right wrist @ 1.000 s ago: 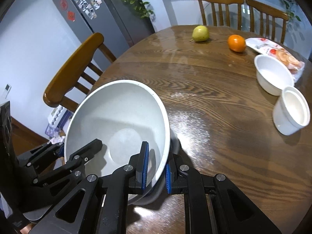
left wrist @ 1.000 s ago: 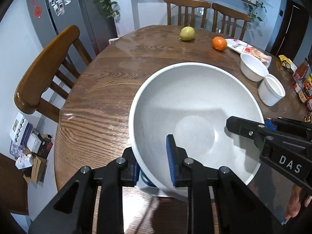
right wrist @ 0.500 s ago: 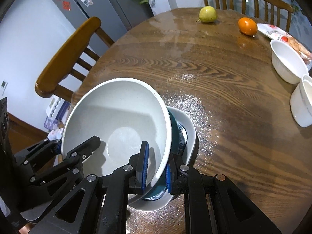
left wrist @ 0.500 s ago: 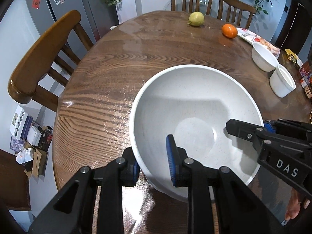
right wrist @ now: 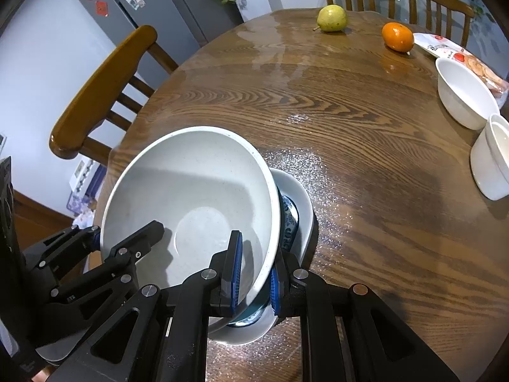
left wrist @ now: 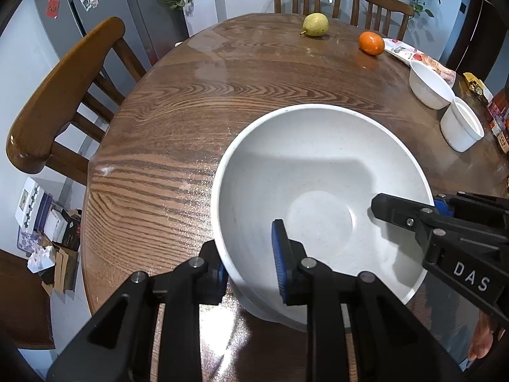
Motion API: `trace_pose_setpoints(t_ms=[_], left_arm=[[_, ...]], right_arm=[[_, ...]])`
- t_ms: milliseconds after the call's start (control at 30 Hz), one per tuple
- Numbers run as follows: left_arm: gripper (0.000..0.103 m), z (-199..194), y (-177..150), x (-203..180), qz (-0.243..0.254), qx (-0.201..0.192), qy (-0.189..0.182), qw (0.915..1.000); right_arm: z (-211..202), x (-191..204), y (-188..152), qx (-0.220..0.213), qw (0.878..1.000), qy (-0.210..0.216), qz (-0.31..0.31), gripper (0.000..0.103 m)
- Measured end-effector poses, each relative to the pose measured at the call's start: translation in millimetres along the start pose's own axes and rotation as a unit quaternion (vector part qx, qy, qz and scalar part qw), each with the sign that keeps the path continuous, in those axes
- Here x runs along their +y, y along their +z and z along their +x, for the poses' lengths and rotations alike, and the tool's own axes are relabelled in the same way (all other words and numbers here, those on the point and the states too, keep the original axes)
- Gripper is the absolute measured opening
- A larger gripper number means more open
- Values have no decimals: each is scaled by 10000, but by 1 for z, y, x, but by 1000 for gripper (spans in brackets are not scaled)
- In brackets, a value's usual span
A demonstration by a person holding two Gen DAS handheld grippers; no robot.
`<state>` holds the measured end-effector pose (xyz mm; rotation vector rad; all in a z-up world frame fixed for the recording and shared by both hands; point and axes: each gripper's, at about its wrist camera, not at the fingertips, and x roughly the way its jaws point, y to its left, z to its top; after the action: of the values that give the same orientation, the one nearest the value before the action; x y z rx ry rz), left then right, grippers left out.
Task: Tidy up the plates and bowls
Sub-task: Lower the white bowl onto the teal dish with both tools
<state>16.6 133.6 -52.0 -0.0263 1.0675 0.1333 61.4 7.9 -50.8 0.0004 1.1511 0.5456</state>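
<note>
A large speckled white bowl (left wrist: 321, 191) (right wrist: 191, 191) is held by both grippers above the near edge of the round wooden table (left wrist: 197, 111). My left gripper (left wrist: 251, 264) is shut on its near-left rim. My right gripper (right wrist: 254, 273) is shut on its right rim and shows at the right of the left wrist view (left wrist: 410, 213). Under the bowl a blue-patterned dish (right wrist: 289, 222) lies in a white plate (right wrist: 302, 197), mostly hidden. A small white bowl (right wrist: 461, 95) (left wrist: 429, 86) and a white cup (right wrist: 491, 162) (left wrist: 461, 127) stand at the right.
A pear (left wrist: 315, 24) (right wrist: 331, 18), an orange (left wrist: 371, 43) (right wrist: 397, 36) and a snack packet (right wrist: 445, 52) lie at the far side. Wooden chairs (left wrist: 60, 95) stand at the left and far side. Jars (left wrist: 501, 114) line the right edge.
The large bowl has risen with both grippers, and the views have pulled back. The blue-patterned dish and white plate under it have come into sight in the right wrist view.
</note>
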Motion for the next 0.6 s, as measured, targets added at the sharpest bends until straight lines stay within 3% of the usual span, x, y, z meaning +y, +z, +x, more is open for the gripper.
trace_pose_setpoints(t_ms=[600], left_arm=[[24, 6, 1, -3, -18, 87, 19, 10000]], right_arm=[[4, 1, 1, 29, 10000, -37, -8, 16]])
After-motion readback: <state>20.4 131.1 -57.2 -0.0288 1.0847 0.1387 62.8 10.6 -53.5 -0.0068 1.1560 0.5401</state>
